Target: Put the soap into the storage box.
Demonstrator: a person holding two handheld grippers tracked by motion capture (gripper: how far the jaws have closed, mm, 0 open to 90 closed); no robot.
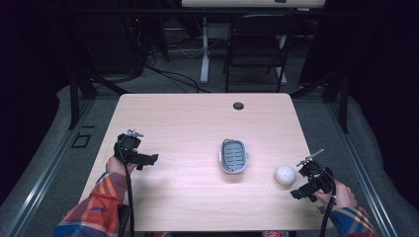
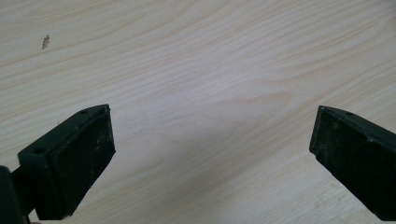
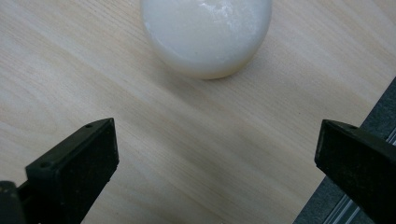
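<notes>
A white round lump (image 1: 285,175) lies on the wooden table (image 1: 188,123) at the right front; in the right gripper view the same lump (image 3: 208,32) sits just beyond the jaws. My right gripper (image 1: 300,184) hovers right of it near the table's right edge, open and empty (image 3: 215,154). A grey oval slotted dish (image 1: 233,156) rests at the table's middle. My left gripper (image 1: 149,160) is at the left side, pointing right toward the dish, with its jaws spread wide over bare wood (image 2: 212,149).
A dark cable hole (image 1: 238,105) sits near the table's far edge. A black folding chair (image 1: 257,44) and a white desk leg (image 1: 204,49) stand beyond the table. The table's right edge and the grey floor (image 3: 373,121) lie just beside the right jaw.
</notes>
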